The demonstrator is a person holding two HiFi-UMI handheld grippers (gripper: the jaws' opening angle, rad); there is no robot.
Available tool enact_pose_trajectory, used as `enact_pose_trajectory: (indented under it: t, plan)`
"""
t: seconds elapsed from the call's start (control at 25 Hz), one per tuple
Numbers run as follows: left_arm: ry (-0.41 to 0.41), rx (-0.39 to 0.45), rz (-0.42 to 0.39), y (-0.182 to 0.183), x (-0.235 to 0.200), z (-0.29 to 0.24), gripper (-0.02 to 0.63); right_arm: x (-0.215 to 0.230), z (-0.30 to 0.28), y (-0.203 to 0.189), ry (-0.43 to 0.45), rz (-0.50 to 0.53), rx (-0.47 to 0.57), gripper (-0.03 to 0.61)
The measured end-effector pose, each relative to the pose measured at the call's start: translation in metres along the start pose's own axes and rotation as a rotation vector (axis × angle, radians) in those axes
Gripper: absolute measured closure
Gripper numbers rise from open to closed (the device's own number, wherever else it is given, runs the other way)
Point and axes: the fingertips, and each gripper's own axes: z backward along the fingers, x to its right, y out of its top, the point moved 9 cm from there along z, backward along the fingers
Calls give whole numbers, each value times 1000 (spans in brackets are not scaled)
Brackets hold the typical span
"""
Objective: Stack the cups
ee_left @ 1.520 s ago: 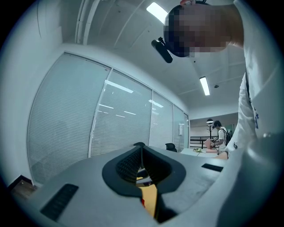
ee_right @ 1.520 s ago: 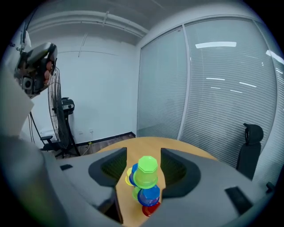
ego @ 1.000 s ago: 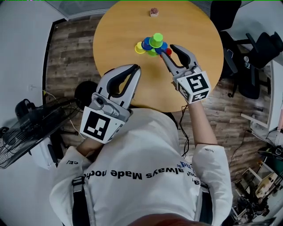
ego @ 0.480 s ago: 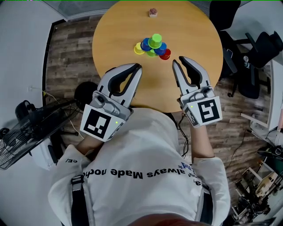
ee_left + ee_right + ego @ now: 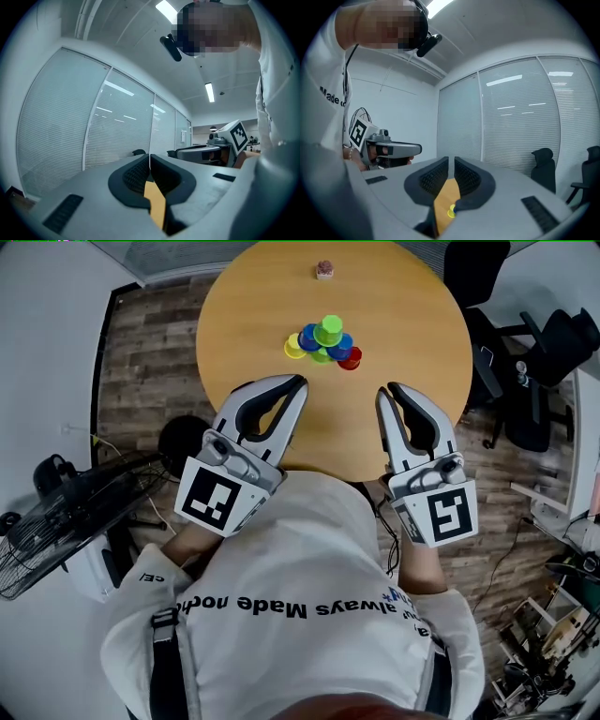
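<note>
Left gripper (image 5: 298, 382), jaws together, and right gripper (image 5: 386, 392), jaws just closed on nothing, were held at six o'clock of the cups (image 5: 323, 337); stacking was judged finished, no further grasp required.

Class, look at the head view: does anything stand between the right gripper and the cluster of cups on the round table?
Nothing visible does. Only bare table lies between the right gripper, whose empty jaws have just been closing, and the cups.
</note>
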Motion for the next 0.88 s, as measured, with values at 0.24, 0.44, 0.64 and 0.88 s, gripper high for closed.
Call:
enact_pose_trajectory:
  t: [0.24, 0.44, 0.64, 0.88]
  plan:
    - [-5, 1, -1, 0, 1, -3, 584, -4, 14, 9, -34, 3, 20, 526]
    - [-8, 3, 2, 1, 2, -5, 586, -4, 23, 16, -53, -2, 37, 529]
    - [-16, 7, 0, 3, 3, -8, 588, -8, 25, 17, -57, -2, 36, 532]
    - [-19, 10, -5, 5, 2, -10, 588, -8, 26, 17, -64, -1, 39, 534]
